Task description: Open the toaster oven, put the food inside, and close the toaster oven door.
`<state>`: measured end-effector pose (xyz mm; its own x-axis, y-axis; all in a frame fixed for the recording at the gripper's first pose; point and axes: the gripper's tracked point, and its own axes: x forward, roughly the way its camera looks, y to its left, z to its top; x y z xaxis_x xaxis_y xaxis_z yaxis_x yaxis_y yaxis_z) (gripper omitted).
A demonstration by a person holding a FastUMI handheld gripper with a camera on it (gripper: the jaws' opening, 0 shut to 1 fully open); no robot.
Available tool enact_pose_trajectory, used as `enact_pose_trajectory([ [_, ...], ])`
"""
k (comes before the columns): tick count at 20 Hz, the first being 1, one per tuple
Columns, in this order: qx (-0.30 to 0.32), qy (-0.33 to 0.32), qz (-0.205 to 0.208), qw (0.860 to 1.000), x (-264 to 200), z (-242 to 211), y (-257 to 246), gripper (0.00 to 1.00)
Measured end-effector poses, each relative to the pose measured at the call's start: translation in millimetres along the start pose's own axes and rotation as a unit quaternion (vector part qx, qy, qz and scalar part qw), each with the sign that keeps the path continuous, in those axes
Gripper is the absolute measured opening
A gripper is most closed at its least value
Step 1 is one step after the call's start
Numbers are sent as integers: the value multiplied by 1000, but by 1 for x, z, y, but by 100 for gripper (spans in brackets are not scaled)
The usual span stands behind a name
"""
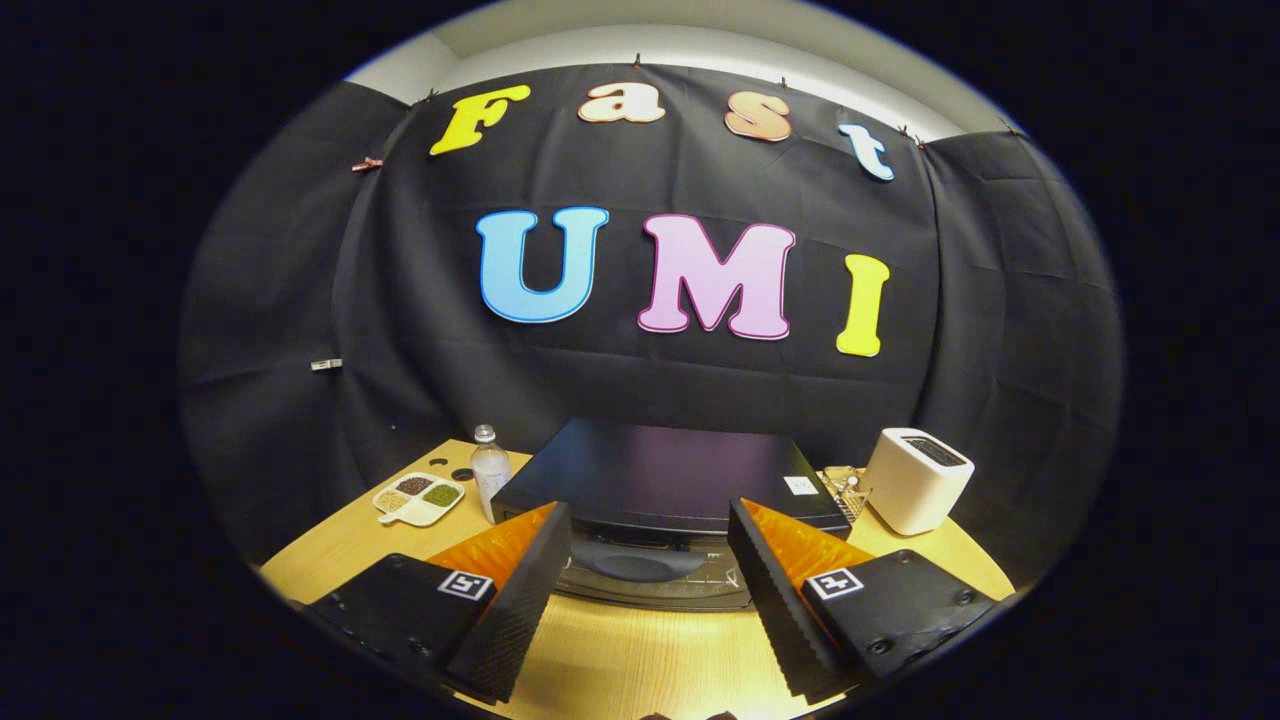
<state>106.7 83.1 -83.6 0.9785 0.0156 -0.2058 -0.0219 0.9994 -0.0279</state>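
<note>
A black toaster oven stands on the wooden table, just ahead of my fingers. I look down on its flat top. Its front with the door faces me between the fingertips, and the door looks closed. My gripper is open, held above the table in front of the oven, with nothing between its fingers. No food for the oven can be made out, unless it is on the small tray to the left.
Left of the oven stand a clear water bottle and a white divided tray with small portions. A white slot toaster stands to the oven's right. The booth's black cloth wall rises close behind.
</note>
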Motion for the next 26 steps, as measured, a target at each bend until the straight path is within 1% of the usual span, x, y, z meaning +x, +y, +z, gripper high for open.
enact_pose_trajectory([
  [2, 5, 18, 0, 1000, 18, -14, 6, 98],
  [7, 16, 58, -15, 998, 56, -42, 9, 98],
  [11, 10, 83, -31, 996, 70, -63, 4, 98],
  [12, 18, 79, -30, 996, 70, -61, 3, 98],
  [13, 18, 75, -40, 996, 75, -61, 1, 99],
  [14, 22, 85, -42, 995, 76, -67, -1, 97],
  [16, 43, 91, -46, 994, 75, -68, -2, 99],
  [18, 36, 92, -43, 994, 78, -68, -1, 99],
  [26, 43, 107, -30, 993, 52, -77, 2, 99],
])
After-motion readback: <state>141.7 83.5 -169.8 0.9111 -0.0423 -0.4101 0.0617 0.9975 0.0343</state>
